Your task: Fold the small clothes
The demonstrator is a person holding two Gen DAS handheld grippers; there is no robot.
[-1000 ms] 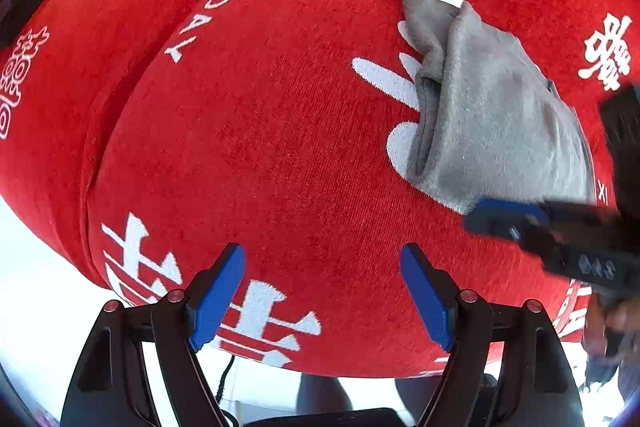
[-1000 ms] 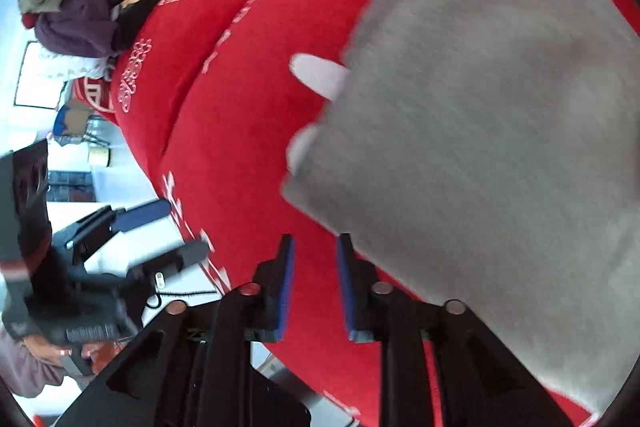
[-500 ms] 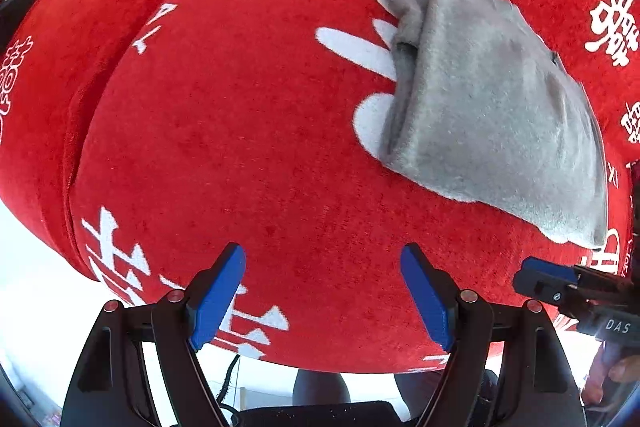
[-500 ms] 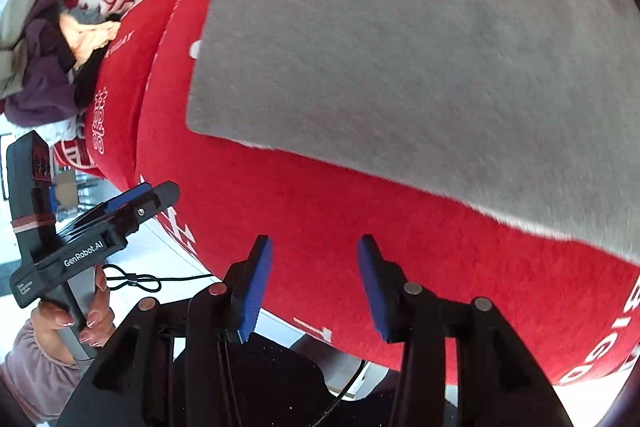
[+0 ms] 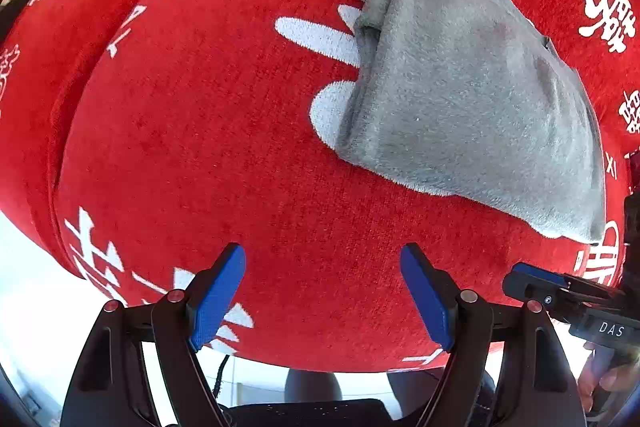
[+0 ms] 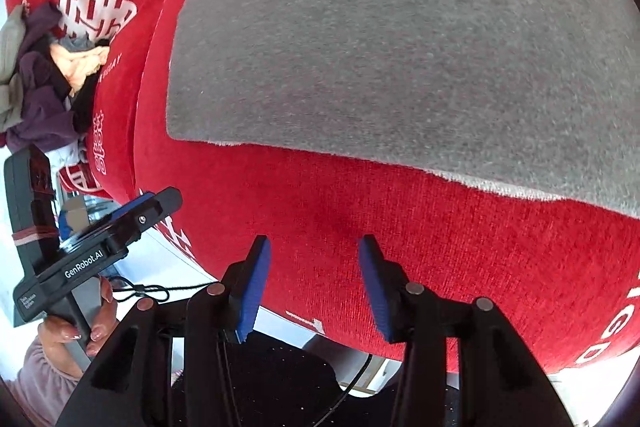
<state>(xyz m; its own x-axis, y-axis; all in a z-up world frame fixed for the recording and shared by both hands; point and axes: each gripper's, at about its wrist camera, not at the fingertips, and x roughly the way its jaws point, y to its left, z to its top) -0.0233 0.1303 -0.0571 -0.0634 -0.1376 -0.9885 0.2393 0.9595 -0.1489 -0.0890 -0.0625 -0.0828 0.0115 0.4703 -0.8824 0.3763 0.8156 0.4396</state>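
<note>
The left gripper (image 5: pixel 322 291) hovers with blue-padded jaws spread wide and empty above a red chenille cloth (image 5: pixel 192 131) printed with white characters; the right gripper (image 6: pixel 314 283) is likewise parted, holding nothing. Beyond them lies the folded grey fleece garment (image 5: pixel 472 99), soft-napped, its layered fold showing only in the left view, while only the right view shows a heap of clothes (image 6: pixel 44 67) at the cloth's far left

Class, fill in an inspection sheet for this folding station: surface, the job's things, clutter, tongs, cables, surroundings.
Surface: red cloth with white lettering.
Job's things: grey garment lies folded on the cloth, untouched.
Clutter: heap of clothes at the far left.
Tongs: left tongs open, empty; right tongs open, empty, short of the garment's near edge.
Cables: black cord below the table edge.
Surroundings: pale floor; little else visible.
</note>
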